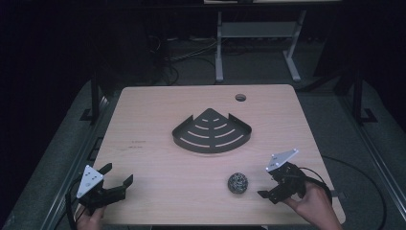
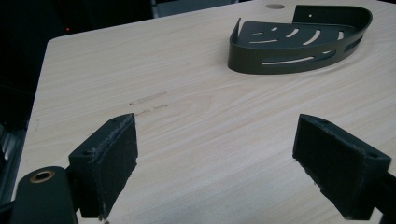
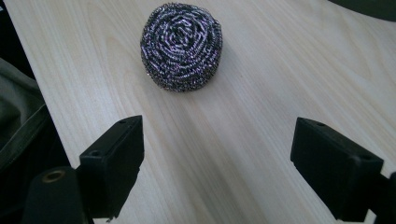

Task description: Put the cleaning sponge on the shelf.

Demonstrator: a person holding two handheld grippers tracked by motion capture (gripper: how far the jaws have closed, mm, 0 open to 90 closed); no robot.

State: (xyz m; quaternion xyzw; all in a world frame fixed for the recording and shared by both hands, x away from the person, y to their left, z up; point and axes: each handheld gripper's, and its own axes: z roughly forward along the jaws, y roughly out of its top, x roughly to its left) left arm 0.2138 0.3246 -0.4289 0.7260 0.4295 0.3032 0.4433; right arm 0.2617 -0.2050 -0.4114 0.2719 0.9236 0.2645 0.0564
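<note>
A round steel-wool scrubber [image 1: 238, 182] [image 3: 182, 45] lies on the wooden table [image 1: 158, 158] near its front right. A dark metal corner rack [image 1: 211, 132] [image 2: 299, 39] with curved slots rests at the table's middle, with nothing in it. My right gripper [image 1: 267, 185] [image 3: 217, 158] is open just right of the scrubber, its jaws pointing at it from a short gap away. My left gripper [image 1: 117, 174] [image 2: 215, 149] is open over the front left of the table, aimed toward the rack, with only bare wood between its jaws.
A round cable hole [image 1: 240, 97] sits at the table's far right. Behind the table stand a metal frame [image 1: 258, 43] and loose cables on the floor. The table's front edge runs just under both hands.
</note>
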